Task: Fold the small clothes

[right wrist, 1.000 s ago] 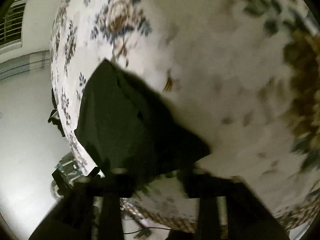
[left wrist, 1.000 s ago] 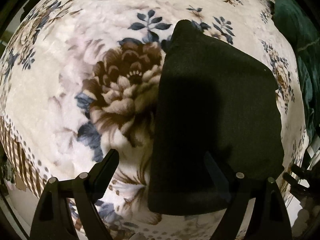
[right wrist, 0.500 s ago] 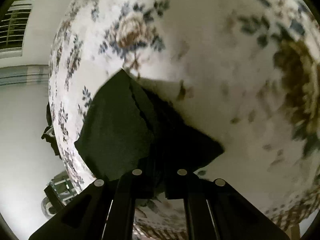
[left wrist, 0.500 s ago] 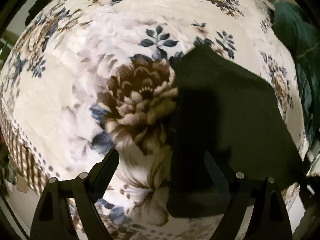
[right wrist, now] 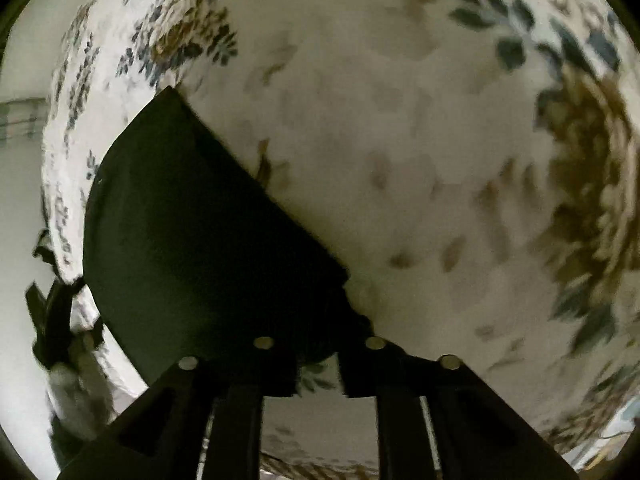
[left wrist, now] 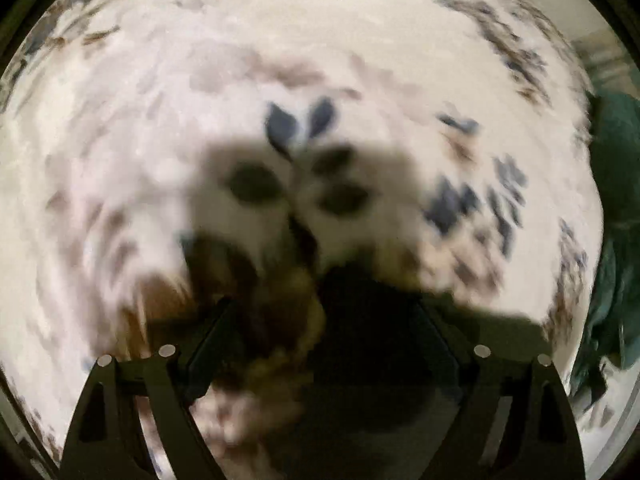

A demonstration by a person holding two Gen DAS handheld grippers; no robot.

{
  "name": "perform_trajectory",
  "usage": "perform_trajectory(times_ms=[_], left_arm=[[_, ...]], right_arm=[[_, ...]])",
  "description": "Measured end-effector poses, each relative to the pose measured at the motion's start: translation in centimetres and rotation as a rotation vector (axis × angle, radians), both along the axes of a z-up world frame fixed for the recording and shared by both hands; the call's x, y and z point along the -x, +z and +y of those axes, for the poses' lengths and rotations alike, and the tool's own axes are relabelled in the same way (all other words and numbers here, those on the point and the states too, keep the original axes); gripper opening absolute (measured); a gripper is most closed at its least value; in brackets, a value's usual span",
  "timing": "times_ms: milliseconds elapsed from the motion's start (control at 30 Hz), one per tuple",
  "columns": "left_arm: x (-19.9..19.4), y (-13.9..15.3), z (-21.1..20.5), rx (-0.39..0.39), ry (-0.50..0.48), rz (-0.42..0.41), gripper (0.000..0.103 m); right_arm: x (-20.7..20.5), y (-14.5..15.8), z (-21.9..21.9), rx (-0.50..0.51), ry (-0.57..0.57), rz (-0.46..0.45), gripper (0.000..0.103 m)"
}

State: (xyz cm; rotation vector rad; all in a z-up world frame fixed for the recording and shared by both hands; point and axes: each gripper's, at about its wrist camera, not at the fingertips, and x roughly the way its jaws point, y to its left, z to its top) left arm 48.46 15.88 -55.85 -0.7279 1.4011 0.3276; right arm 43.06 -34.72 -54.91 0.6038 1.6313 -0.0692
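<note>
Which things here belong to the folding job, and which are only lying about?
Part of the job:
- dark cloth, lying flat on the floral blanket
- right gripper, jaws just opening, blanket visible between them
- left gripper, open

Lying about:
- green fabric at the blanket's edge

My left gripper point(left wrist: 322, 344) and right gripper point(right wrist: 318, 374) are matte black angular plastic, each finger base bearing two round silver screw heads.

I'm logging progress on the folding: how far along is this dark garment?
Done: the dark garment lies flat on the floral blanket, apparently folded over. In hand: nothing; the right hand-held gripper has just been opening, nothing between its fingers, and the left hand-held gripper is open. Left: possibly another fold.
</note>
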Motion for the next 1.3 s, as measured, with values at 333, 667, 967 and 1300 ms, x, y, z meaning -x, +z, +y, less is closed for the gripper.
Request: perform_trajectory(times_ms=[333,667,967,1300], left_arm=[[7.0,3.1,-1.8,0.337,-0.152,-0.172,0.087],[7.1,-1.3,-8.9,0.401,-0.333,-0.116,0.088],[5.1,5.0,-9.6,0.286,-0.388,-0.281,0.024],[-5.9,10.0,-5.0,0.258,-0.534,-0.37,0.024]], right_arm=[[-8.6,-2.9,0.9,-0.337,0.228,-0.182,0.098],[-9.7,-7.7,10.6,-0.668,0.525,-0.029,0.103],[-7.9,-4.4,11.6,-0.49,0.413,-0.129,0.024],[-13.2,3.8,12.4,-0.527,0.234,-0.293,0.023]])
